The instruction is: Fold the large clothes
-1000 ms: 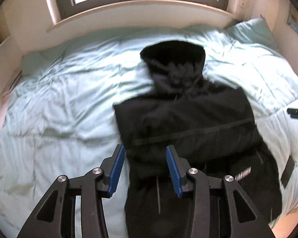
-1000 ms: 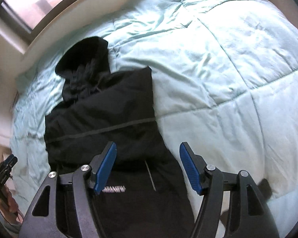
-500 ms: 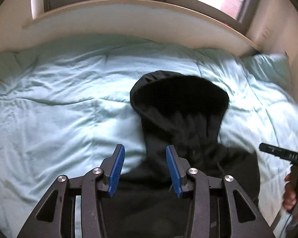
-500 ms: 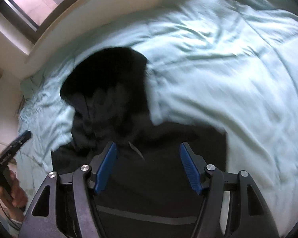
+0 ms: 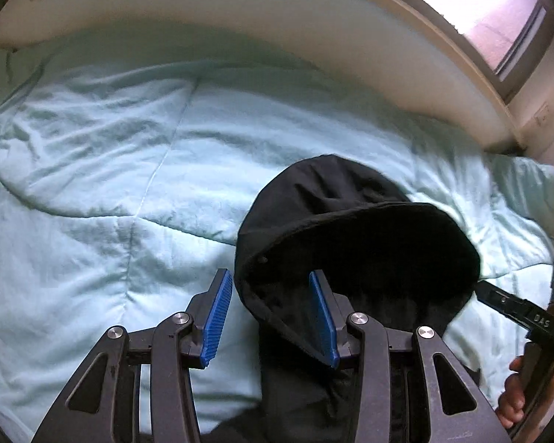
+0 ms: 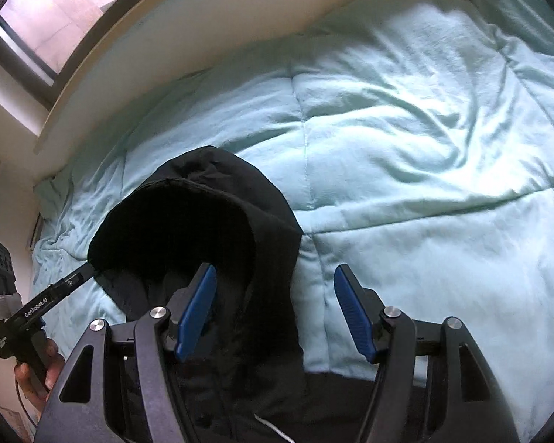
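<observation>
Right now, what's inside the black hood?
The hood lies open on the duvet. Inside, only dark lining shows; the opening is too black to tell if anything sits deeper. The duvet under it is covered.

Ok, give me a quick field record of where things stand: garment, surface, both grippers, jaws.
garment: black hooded jacket, hood toward the window wall, opening facing up
surface: light green quilt, wrinkled
left gripper: jaws open, straddling the hood's left rim, nothing pinched
right gripper: jaws open, straddling the hood's right edge, nothing pinched
window: beyond the bed's far edge
fold status: hood not yet folded
</observation>
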Demonstrator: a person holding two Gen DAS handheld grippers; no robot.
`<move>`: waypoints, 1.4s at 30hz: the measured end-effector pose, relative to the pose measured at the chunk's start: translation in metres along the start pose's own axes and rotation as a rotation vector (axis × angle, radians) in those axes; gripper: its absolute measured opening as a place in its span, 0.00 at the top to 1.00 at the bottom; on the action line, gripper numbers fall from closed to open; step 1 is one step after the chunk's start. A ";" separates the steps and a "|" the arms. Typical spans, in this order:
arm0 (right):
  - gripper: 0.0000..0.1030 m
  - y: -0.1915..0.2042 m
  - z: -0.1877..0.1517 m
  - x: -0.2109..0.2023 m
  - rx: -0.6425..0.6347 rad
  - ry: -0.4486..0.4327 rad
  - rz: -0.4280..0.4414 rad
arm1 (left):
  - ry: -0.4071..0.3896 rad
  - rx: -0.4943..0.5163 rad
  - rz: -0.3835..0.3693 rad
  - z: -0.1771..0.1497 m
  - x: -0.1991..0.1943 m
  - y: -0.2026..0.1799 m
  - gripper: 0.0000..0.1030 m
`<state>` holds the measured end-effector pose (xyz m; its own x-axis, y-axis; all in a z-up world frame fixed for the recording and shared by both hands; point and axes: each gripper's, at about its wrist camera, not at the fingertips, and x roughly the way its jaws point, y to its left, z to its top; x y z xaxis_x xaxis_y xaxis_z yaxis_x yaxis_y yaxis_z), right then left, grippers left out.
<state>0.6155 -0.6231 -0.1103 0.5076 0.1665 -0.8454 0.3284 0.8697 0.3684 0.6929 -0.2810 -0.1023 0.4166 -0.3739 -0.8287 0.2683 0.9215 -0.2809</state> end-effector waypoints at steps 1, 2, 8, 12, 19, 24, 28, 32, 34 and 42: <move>0.33 0.001 0.001 0.008 0.000 0.011 -0.004 | 0.010 0.000 0.021 0.002 0.008 0.001 0.57; 0.33 0.003 0.002 0.019 -0.003 0.026 -0.015 | 0.021 -0.001 0.036 0.003 0.016 0.003 0.69; 0.93 -0.011 -0.002 0.010 0.017 -0.046 -0.049 | -0.038 -0.063 -0.108 0.003 -0.014 0.036 0.91; 0.94 -0.011 -0.026 0.007 -0.062 -0.059 -0.096 | -0.043 -0.122 -0.209 -0.011 -0.024 0.058 0.90; 0.92 -0.049 -0.034 0.084 0.038 0.145 -0.044 | 0.127 -0.043 -0.029 -0.035 0.073 0.067 0.82; 0.66 -0.041 -0.030 0.056 -0.080 0.124 -0.087 | 0.063 0.013 -0.015 -0.038 0.036 0.063 0.72; 0.38 -0.032 -0.035 -0.003 -0.174 0.000 -0.118 | -0.010 0.053 -0.056 -0.051 -0.024 0.069 0.67; 0.28 -0.004 -0.015 -0.043 -0.210 -0.131 -0.050 | -0.125 0.072 -0.106 -0.027 -0.064 0.052 0.51; 0.28 0.018 -0.002 -0.040 -0.221 -0.136 -0.008 | -0.135 0.085 -0.183 -0.012 -0.066 0.036 0.50; 0.28 0.043 -0.015 0.062 -0.310 0.125 0.013 | 0.151 0.093 -0.247 -0.013 0.042 0.019 0.50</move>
<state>0.6487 -0.5685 -0.1530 0.4019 0.2181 -0.8893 0.0548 0.9638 0.2611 0.7044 -0.2774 -0.1483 0.1967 -0.5587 -0.8057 0.4267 0.7886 -0.4427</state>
